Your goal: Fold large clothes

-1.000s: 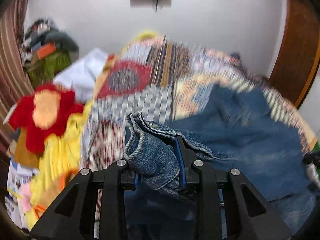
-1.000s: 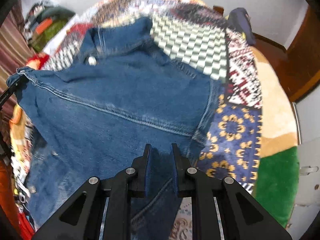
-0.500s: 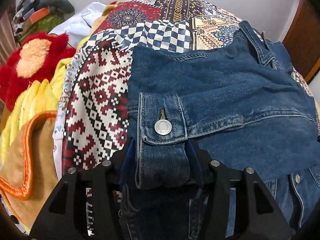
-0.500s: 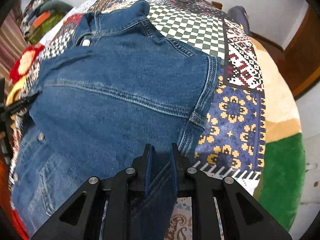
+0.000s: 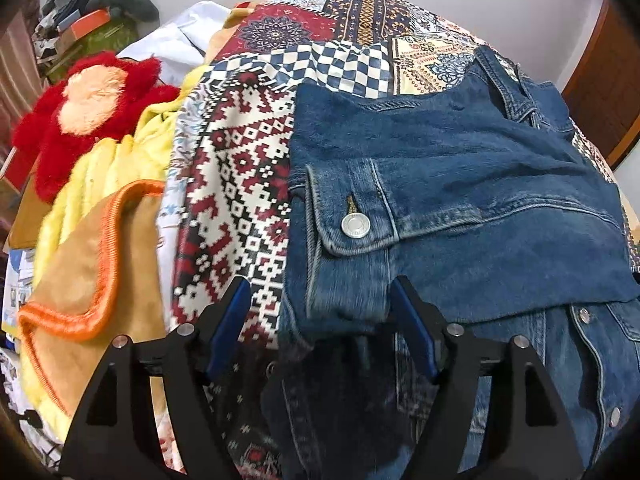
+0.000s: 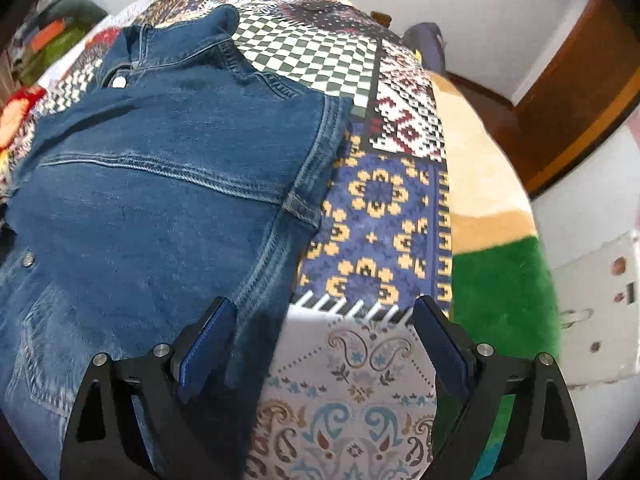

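Lying flat on the patchwork bedspread [image 5: 248, 208], the denim jacket [image 5: 460, 184] occupies the middle of the bed, collar [image 6: 180, 40] toward the far edge and hem toward the near edge. One sleeve is folded across the body, its buttoned cuff [image 5: 352, 216] resting near the jacket's left side and its metal button [image 5: 354, 225] facing up. On the opposite side, the right wrist view shows the jacket's edge forming a straight seam line, with bare bedspread beside it. Left gripper [image 5: 320, 320]: jaws opening, straddling the cuff end of the sleeve; the blue pads stand clear of the denim on both sides, so the cloth lies between them without being pinched. Right gripper [image 6: 320, 332]: jaws opening and already wide; its left pad sits over the jacket's lower side edge, its right pad over bare bedspread, nothing gripped. Progress, as a judgement: the sleeve fold looks complete and is being released; whether the other sleeve is already tucked in cannot be told. The lengthwise fold, bringing hem toward collar, appears still to be done, since the jacket lies at full length. Beyond the bedspread's left edge lie a red plush cushion [image 5: 88, 112], a yellow blanket [image 5: 120, 168] and a pile of clutter [image 5: 88, 24] against the wall.
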`<action>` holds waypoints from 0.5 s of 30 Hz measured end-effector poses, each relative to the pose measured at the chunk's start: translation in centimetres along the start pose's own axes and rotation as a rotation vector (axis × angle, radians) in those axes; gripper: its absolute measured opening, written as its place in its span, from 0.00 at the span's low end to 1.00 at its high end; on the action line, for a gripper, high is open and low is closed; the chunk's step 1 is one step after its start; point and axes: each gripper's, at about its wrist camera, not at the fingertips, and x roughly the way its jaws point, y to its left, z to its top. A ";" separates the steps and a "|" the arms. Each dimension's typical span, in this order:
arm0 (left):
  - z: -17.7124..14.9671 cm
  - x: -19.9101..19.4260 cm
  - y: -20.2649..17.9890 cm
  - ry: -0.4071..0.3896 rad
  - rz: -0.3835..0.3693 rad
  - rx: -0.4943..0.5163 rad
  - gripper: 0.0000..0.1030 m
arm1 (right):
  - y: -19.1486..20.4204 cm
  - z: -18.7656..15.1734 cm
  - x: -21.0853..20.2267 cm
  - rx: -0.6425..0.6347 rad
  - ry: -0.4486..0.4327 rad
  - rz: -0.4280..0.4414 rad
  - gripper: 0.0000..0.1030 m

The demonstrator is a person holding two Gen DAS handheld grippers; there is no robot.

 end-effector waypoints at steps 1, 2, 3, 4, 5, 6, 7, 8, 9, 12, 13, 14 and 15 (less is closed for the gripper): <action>0.0 -0.3 0.1 -0.002 0.005 0.001 0.69 | -0.6 -0.1 0.0 0.017 0.009 0.028 0.88; 0.0 -0.9 0.3 -0.008 0.009 0.004 0.69 | -0.9 -0.1 0.0 0.027 0.016 0.043 0.88; 0.2 -1.1 0.4 -0.013 0.011 0.004 0.69 | -1.4 -0.1 0.0 0.040 0.022 0.064 0.88; 0.5 -1.5 0.6 -0.021 0.011 0.000 0.70 | -1.9 0.1 -0.2 0.056 0.025 0.089 0.88; 0.7 -1.7 0.8 -0.027 0.010 -0.006 0.70 | -2.1 0.2 -0.3 0.065 0.022 0.099 0.88; 1.1 -1.9 1.0 -0.034 0.006 -0.015 0.71 | -2.2 0.3 -0.6 0.078 0.015 0.112 0.88; 1.6 -2.0 1.3 -0.038 0.002 -0.027 0.71 | -2.6 0.6 -1.0 0.093 0.003 0.135 0.88; 2.2 -2.0 1.5 -0.039 -0.001 -0.034 0.72 | -2.7 0.9 -1.4 0.104 -0.006 0.155 0.88; 2.7 -1.9 1.6 -0.038 -0.007 -0.040 0.72 | -3.0 1.5 -1.9 0.116 -0.021 0.183 0.88; 4.6 -1.0 1.7 -0.022 -0.049 -0.047 0.72 | -3.0 3.2 -2.5 0.124 -0.050 0.226 0.88; 5.3 -0.5 1.7 -0.015 -0.070 -0.045 0.72 | -3.1 3.9 -2.7 0.125 -0.061 0.233 0.88; 5.9 -0.1 1.6 -0.008 -0.084 -0.043 0.72 | -3.2 4.7 -2.9 0.127 -0.069 0.238 0.88; 6.4 0.5 1.6 0.003 -0.102 -0.038 0.72 | -3.3 5.3 -2.8 0.127 -0.073 0.242 0.88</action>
